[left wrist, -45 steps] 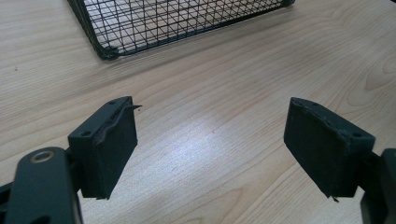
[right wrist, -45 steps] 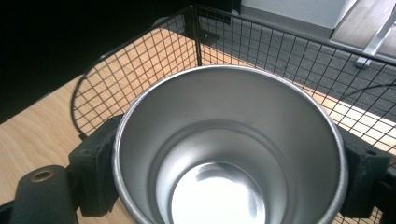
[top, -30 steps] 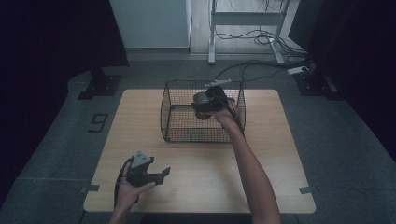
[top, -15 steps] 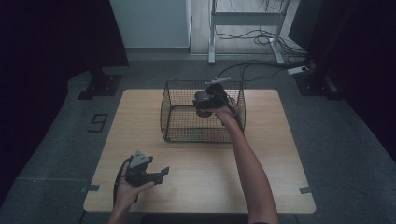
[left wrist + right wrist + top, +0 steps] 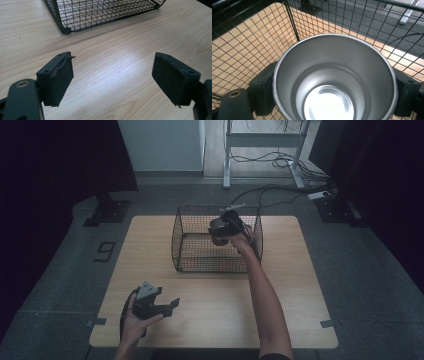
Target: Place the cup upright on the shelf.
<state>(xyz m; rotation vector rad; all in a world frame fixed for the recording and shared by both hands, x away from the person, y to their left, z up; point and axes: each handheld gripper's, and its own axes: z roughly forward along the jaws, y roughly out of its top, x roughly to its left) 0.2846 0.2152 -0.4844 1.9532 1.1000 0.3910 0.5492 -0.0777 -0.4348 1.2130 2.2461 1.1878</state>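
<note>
The right tool [image 5: 334, 82] pinches a rigid, light, slick steel cup [image 5: 334, 75] by its walls inside the basket [image 5: 190, 240]; the left tool [image 5: 112, 82] stands spread.

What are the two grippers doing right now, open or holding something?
Left gripper: open, nothing between its jaws.
Right gripper: closed on a metal cup, inside the wire basket.

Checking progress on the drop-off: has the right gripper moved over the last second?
Yes. The right gripper, holding the cup, has sunk slightly toward the basket floor.
</note>
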